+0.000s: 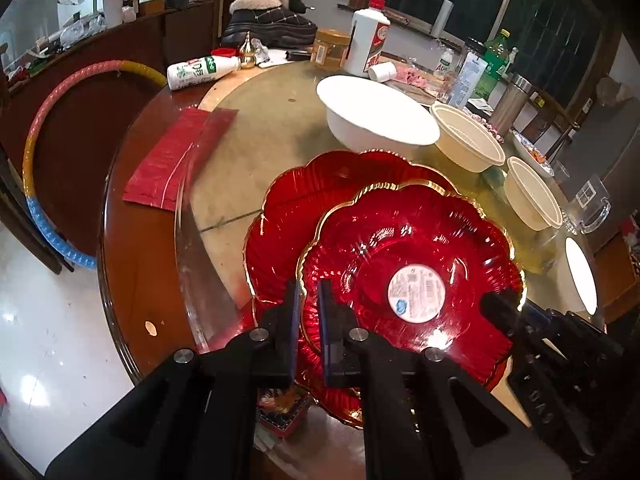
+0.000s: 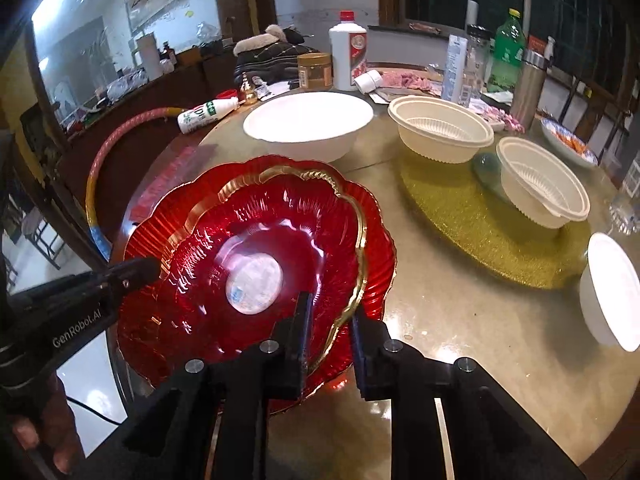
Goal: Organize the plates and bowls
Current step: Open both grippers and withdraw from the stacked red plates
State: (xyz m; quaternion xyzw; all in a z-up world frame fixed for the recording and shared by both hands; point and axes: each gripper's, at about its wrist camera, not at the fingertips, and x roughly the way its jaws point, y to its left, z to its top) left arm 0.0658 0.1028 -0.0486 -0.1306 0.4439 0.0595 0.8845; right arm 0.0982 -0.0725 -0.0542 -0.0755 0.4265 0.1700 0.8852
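Two red scalloped plates with gold rims lie stacked at the table's near edge. The smaller upper plate [image 1: 400, 248] [image 2: 256, 240], which has a white round sticker, rests in the larger plate [image 1: 280, 216] [image 2: 376, 240]. My left gripper [image 1: 310, 304] [image 2: 148, 270] is shut on the upper plate's left rim. My right gripper [image 2: 332, 320] [image 1: 500, 312] straddles that plate's right rim with its jaws slightly apart, pads not pressing. Behind stand a large white bowl [image 1: 376, 120] [image 2: 308, 124], two cream bowls [image 2: 440, 128] [image 2: 540, 192] and a small white bowl [image 2: 612, 292].
A gold glitter mat [image 2: 480, 232] lies under the cream bowls. Bottles, a jar [image 2: 316, 70] and a steel flask [image 2: 528, 84] crowd the far side. A red packet [image 1: 176, 160] lies left of the plates. A coloured hoop [image 1: 40, 152] leans beside the table.
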